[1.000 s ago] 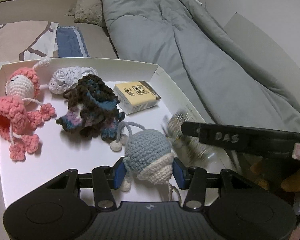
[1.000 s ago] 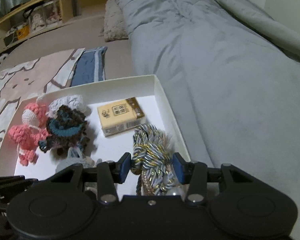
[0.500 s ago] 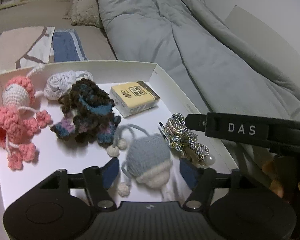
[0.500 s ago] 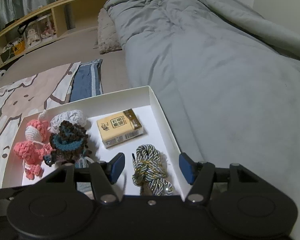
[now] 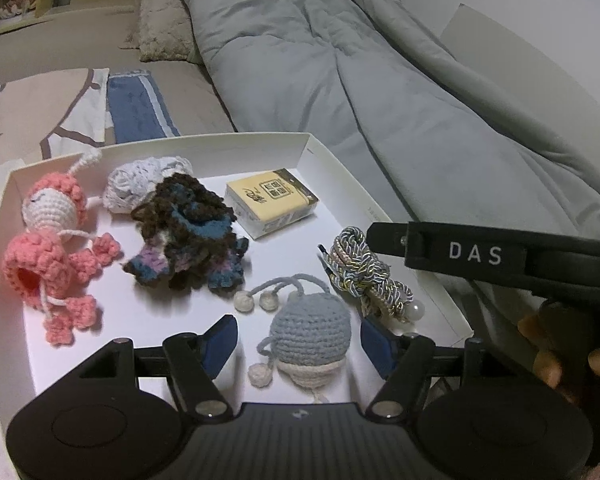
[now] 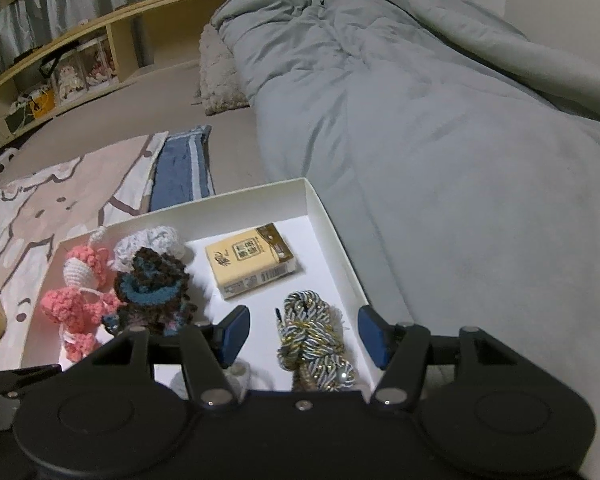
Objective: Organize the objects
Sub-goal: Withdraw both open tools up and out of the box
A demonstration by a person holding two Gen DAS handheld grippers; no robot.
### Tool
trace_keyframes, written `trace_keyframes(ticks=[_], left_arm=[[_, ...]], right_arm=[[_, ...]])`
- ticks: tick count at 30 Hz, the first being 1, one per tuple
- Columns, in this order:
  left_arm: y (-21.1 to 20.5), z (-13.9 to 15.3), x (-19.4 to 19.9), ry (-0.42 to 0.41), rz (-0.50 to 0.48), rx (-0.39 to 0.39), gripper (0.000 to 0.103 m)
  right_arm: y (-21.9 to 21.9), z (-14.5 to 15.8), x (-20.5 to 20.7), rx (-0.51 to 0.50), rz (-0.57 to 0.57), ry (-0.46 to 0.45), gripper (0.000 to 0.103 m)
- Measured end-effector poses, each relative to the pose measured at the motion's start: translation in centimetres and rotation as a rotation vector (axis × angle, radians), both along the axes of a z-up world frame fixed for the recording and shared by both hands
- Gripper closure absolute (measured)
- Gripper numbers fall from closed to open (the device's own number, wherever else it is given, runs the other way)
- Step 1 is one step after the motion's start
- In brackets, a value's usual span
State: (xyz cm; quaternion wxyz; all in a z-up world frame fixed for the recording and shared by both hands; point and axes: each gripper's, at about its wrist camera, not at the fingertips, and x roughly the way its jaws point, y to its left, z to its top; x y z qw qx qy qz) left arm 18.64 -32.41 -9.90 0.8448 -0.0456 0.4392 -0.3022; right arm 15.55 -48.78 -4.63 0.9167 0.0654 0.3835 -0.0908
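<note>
A white shallow box [image 5: 340, 176] [image 6: 332, 224] lies on the bed and holds several small things. A blue-grey crochet ball [image 5: 310, 330] lies between the blue pads of my left gripper [image 5: 300, 344], which stands open and clear of it. A coiled silver-gold cord [image 6: 314, 336] [image 5: 364, 272] lies between the pads of my right gripper [image 6: 304, 334], also open and not touching it. Farther in are a yellow tissue pack [image 5: 272, 202] [image 6: 250, 264], a dark brown-blue crochet piece [image 5: 188, 236], pink crochet dolls [image 5: 52, 248] and a white crochet piece [image 5: 140, 180].
A grey duvet [image 6: 420, 120] covers the bed right of the box. A patterned blanket [image 6: 60, 192] and a folded blue cloth [image 6: 182, 168] lie beyond it, with a wooden shelf [image 6: 80, 60] at the back. The right gripper's body [image 5: 480, 256] and a hand [image 5: 556, 352] show beside the box.
Both grippers have opened: the left let go of the blue-grey crochet ball, the right let go of the coiled cord. Both things now lie loose in the box, and the grippers have drawn back slightly.
</note>
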Motion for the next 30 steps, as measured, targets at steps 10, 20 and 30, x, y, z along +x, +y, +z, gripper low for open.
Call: trace_keyframes(ticks=[10,20,30], left_arm=[[2.7,2.7,0.1,-0.037,0.048,0.028,0.034],[5.9,5.7,-0.6,-0.099,0.080,0.056,0.030],[8.8,7.4,-1.7,-0.125,0.112,0.067,0.017]], right_arm=[[0.9,1.9,-1.4,-0.006,0.002,-0.038,0.041],[2.0,3.6,-3.3,-0.024,0.013,-0.064,0.038],[3.0,5.0,-5.7,-0.047,0.024,-0.076,0.031]])
